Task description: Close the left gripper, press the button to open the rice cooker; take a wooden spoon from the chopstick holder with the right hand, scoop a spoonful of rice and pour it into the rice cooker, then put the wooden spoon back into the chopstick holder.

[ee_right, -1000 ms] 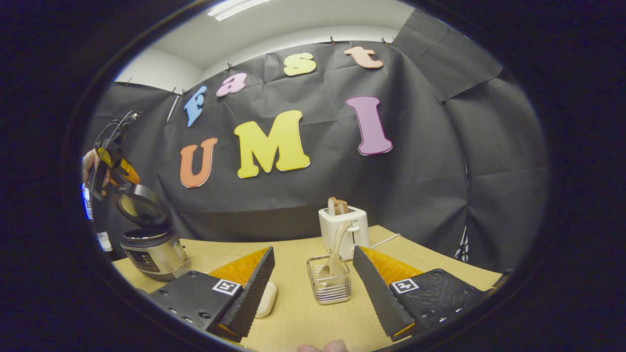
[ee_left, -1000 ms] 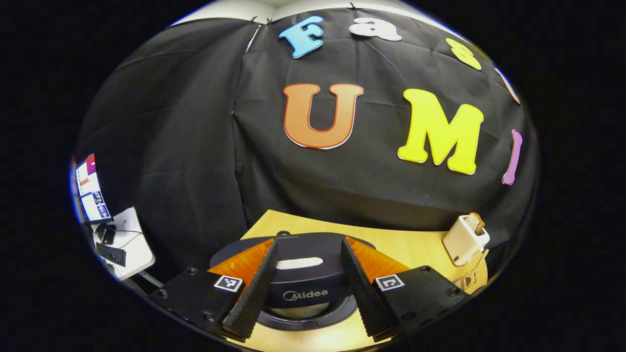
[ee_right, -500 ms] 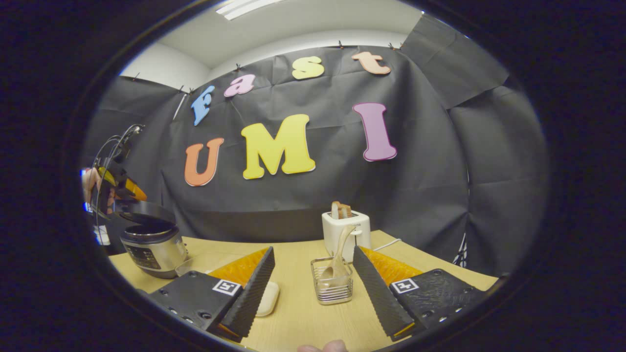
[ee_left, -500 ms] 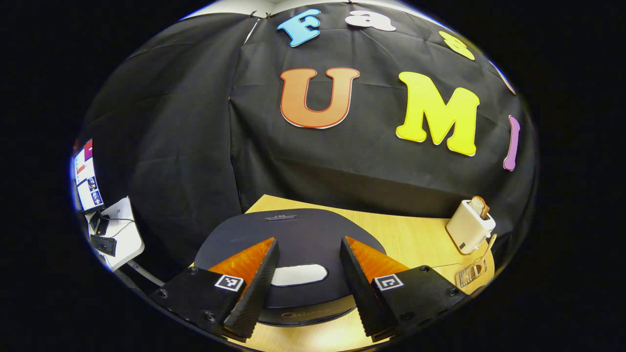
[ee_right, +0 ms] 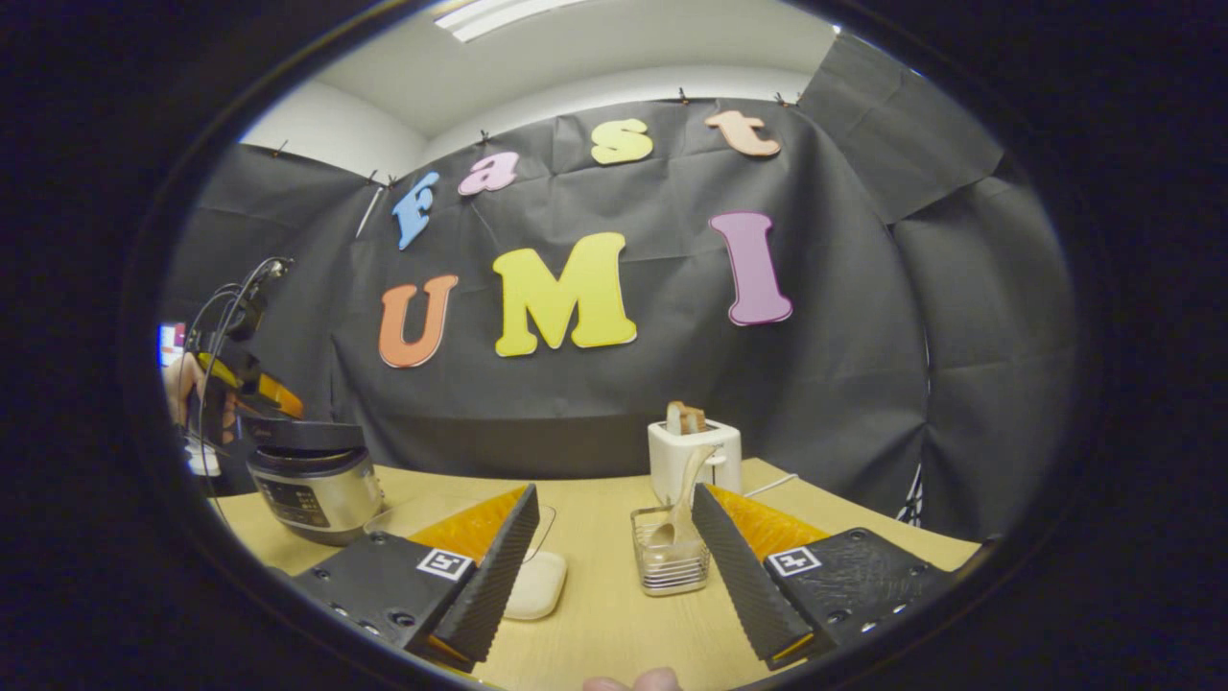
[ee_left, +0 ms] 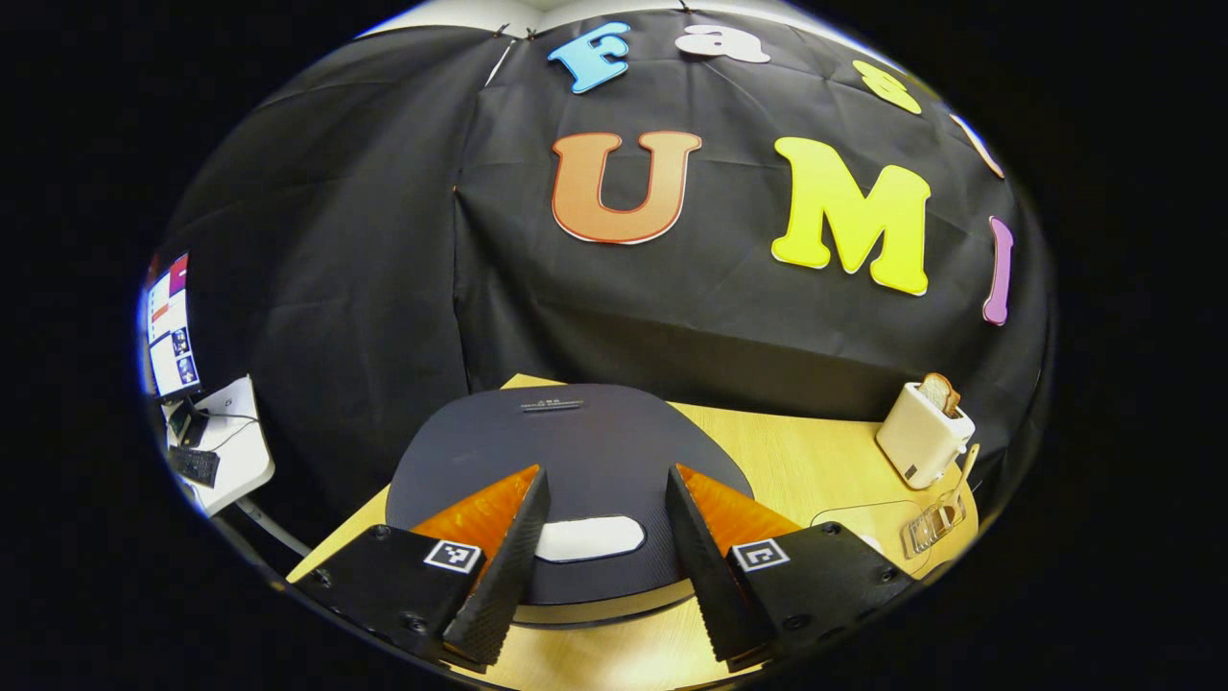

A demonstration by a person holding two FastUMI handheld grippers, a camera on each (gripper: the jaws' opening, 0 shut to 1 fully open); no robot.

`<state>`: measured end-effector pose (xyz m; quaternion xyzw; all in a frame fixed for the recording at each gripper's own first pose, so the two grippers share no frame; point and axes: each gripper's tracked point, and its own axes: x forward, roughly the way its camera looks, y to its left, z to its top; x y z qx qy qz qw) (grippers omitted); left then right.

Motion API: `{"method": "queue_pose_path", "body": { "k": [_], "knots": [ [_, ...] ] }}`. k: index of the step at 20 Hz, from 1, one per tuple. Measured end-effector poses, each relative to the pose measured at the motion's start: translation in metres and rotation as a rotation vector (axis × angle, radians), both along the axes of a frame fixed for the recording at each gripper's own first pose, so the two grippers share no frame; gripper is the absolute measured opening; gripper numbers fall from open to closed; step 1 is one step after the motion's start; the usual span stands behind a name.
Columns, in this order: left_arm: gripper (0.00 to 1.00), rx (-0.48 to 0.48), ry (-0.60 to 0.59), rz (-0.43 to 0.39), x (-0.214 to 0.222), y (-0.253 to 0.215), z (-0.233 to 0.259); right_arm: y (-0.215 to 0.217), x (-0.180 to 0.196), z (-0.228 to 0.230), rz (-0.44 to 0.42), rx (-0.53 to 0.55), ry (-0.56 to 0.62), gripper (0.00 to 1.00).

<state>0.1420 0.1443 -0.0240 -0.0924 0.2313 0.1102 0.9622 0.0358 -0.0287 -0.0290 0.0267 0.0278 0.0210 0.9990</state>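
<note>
Here the rice cooker [ee_left: 576, 480] sits at the near left part of your surface [ee_left: 796, 461], its dark lid down and its white button [ee_left: 589, 538] lying between the 2 spread fingers of your left gripper [ee_left: 599, 566]. The gripper is open, holds nothing, and hovers just above the lid's front. In the right gripper view the same cooker [ee_right: 312, 475] stands at far left, silver-bodied with the lid lowered, and the left gripper [ee_right: 251, 398] and the hand holding it sit right above it.

Your right gripper [ee_right: 612, 576] is open too, with nothing between its fingers. Ahead of it the wire chopstick holder [ee_right: 672, 561] stands on the surface with the wooden spoon [ee_right: 683, 504] leaning inside it, handle up. A small cream oval object [ee_right: 535, 585] lies just left of the holder, beside the gripper's left finger. A clear container [ee_left: 863, 526] is near the cooker; I cannot tell its contents. Behind the holder stands a white toaster [ee_right: 696, 456] with bread in its slot.
</note>
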Motion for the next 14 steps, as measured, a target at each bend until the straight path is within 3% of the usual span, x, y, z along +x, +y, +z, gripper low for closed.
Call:
{"method": "queue_pose_path", "body": {
  "k": [3,11,14],
  "knots": [
    [0.8,0.014,-0.026,0.005,-0.007,-0.003,0.001,0.004,-0.001,-0.002,0.009,0.002,0.004,0.92],
    [0.8,0.033,-0.034,0.026,-0.019,-0.006,-0.016,0.01,-0.004,-0.017,0.027,0.016,0.03,0.95],
    [0.8,0.077,-0.117,0.029,-0.02,-0.009,-0.019,0.009,-0.002,-0.018,0.026,0.028,0.028,0.92]
  ]
}}
